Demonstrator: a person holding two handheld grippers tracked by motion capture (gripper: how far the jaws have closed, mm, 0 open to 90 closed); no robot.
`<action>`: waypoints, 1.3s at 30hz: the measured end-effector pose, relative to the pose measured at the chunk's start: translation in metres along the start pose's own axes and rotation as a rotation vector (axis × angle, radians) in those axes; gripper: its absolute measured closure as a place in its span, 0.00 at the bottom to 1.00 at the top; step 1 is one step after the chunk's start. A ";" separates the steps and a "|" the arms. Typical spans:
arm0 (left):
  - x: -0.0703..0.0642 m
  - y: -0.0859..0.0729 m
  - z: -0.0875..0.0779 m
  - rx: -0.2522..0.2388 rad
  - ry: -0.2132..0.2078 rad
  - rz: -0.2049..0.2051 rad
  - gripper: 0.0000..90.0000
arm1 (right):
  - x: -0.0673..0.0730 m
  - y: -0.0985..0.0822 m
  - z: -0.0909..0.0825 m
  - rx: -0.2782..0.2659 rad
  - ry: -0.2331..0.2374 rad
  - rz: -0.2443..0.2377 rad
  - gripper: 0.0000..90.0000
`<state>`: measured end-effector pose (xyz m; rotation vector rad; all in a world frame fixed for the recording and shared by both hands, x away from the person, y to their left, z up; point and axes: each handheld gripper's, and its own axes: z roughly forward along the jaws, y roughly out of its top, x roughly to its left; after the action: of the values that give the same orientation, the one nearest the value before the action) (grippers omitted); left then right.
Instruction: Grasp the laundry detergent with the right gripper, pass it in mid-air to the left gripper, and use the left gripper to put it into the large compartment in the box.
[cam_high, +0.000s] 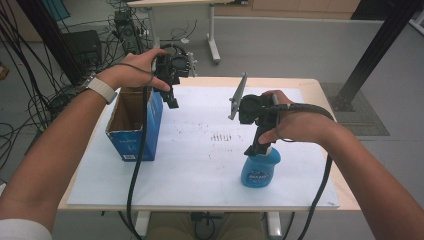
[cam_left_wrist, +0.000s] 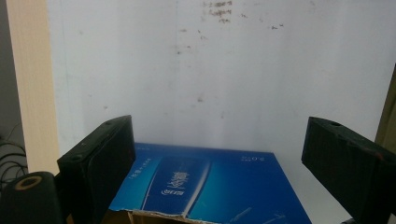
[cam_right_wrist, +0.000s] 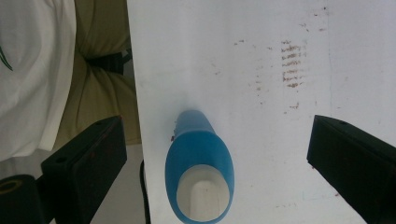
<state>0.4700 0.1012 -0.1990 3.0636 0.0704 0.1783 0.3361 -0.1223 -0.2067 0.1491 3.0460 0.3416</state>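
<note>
Blue plastic bottle (cam_high: 260, 169) with a pale neck stands upright on the white sheet (cam_high: 200, 165) covering our wooden table (cam_high: 320, 90), near the front edge. Our right gripper (cam_high: 252, 149) hovers right above it, jaws spread wide, the bottle between them but not touched. Our left gripper (cam_high: 172, 102) hangs over the open blue cardboard box (cam_high: 134, 125) at the sheet's left side, its jaws likewise released and empty.
</note>
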 end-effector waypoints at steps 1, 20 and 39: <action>0.000 0.000 0.000 -0.002 0.000 -0.001 0.11 | 0.000 0.000 0.000 -0.001 0.001 -0.004 0.05; -0.001 -0.001 0.004 -0.009 0.003 -0.001 0.11 | -0.001 -0.013 -0.002 -0.028 -0.003 -0.027 0.05; -0.006 -0.001 0.002 -0.013 0.015 -0.016 0.11 | -0.001 -0.043 -0.001 -0.067 0.011 0.001 0.05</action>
<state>0.4637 0.1015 -0.2013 3.0477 0.0934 0.1996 0.3329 -0.1645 -0.2149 0.1454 3.0403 0.4455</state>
